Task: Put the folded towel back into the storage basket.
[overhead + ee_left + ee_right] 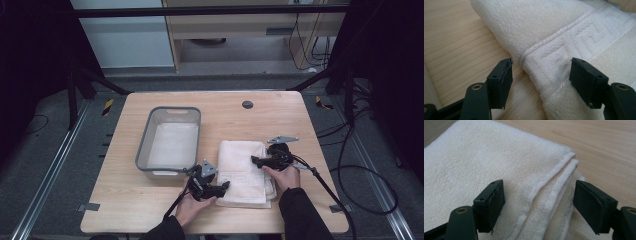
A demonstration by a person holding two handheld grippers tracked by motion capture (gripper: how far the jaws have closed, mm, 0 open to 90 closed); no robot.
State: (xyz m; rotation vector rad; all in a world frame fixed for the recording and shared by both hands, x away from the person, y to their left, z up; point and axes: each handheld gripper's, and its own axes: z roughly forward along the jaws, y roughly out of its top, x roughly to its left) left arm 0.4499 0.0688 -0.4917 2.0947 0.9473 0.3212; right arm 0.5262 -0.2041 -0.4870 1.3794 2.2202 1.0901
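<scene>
1. Folded white towel [245, 170] lies flat on the wooden table [150, 210], toward the near edge, right of centre.
2. Grey plastic basin [170, 140] just left of the towel, near the table's middle-left; a pale cloth lies inside it.
3. Left gripper [226, 185] at the towel's near-left corner, jaws spread. In the left gripper view the towel's edge, with a woven key-pattern band and a corded seam, sits between the jaws; the pads are not pressing it.
4. Right gripper [253, 160] at the towel's right edge, jaws spread. In the right gripper view the stacked folded layers lie between the jaws, not pinched.
5. Small dark round cap [247, 104] near the table's far edge.
6. No brand, label or readable writing on towel, basin or grippers.
</scene>
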